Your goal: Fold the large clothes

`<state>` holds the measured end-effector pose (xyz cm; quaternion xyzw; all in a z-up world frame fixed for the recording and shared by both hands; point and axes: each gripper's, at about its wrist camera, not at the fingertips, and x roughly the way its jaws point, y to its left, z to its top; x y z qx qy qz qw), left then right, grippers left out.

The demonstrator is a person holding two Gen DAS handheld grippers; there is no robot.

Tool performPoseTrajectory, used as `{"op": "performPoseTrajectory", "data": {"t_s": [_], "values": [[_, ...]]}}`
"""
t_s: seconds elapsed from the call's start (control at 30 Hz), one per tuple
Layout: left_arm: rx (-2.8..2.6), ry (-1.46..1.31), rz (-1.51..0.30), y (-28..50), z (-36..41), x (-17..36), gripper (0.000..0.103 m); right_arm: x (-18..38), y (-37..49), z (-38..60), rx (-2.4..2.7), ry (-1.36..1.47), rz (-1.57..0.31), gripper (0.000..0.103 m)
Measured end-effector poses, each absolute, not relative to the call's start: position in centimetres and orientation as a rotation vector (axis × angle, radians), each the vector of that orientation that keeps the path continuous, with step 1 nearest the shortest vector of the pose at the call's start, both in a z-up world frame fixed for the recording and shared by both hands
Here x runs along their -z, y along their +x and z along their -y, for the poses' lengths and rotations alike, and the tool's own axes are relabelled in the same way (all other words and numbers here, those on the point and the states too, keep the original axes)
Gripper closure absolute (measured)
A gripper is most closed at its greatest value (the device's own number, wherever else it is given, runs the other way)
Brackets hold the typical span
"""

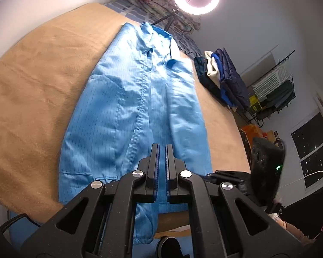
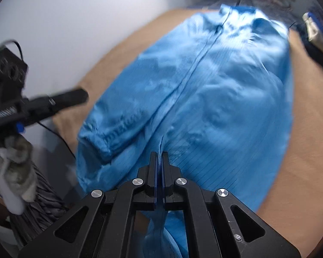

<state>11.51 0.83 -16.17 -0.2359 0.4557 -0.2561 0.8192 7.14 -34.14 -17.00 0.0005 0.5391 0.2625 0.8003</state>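
Right wrist view: right gripper (image 2: 159,154) fingers pinch the blue zip-front coat's (image 2: 215,81) hem, probably. Left gripper (image 1: 162,147) fingers, narrowly parted, grip nothing over the coat.

Your blue coat (image 1: 140,99) lies zipped and face up.
A sleeve is folded across its front, collar at the far end.

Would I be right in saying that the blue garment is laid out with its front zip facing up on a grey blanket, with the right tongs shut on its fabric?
Not quite: the blanket is tan, not grey, as the left wrist view shows plainly. The rest stands: the blue garment lies zip up on it, and the right tongs are shut on its fabric.
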Motion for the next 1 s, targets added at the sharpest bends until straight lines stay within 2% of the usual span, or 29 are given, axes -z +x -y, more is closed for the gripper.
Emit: {"op": "performPoseTrajectory", "data": {"t_s": [0.2,0.43,0.47,0.5,0.57,0.7,0.87,0.97,1.0], "values": [[0.562,-0.502,-1.032,12.0,0.4,17.6,0.102,19.1,6.7,33.9,-0.576,-0.027,-1.213,0.101],[0.572,-0.474,-1.056,12.3,1.7,17.9,0.102,19.1,6.6,36.1,-0.619,0.096,-1.210,0.098],[0.569,-0.473,-1.051,12.4,1.5,17.8,0.096,18.7,6.5,36.5,-0.637,0.126,-1.207,0.097],[0.566,-0.476,-1.046,12.4,1.1,17.7,0.086,18.1,6.4,37.0,-0.656,0.154,-1.198,0.097],[0.544,-0.481,-1.017,12.3,-0.2,17.4,0.075,16.5,5.9,38.5,-0.687,0.216,-1.151,0.096],[0.465,-0.477,-0.990,12.4,-3.3,17.8,0.075,13.7,4.6,44.5,-0.594,0.321,-1.032,0.096],[0.366,-0.574,-1.033,13.6,-6.9,20.0,0.074,15.6,3.2,47.9,-0.457,0.318,-1.068,0.096],[0.346,-0.634,-1.081,14.7,-8.0,21.5,0.059,17.7,2.4,46.3,-0.441,0.209,-1.125,0.096],[0.340,-0.641,-1.092,14.9,-8.2,21.9,0.058,18.4,2.4,45.5,-0.439,0.155,-1.149,0.096]]}}
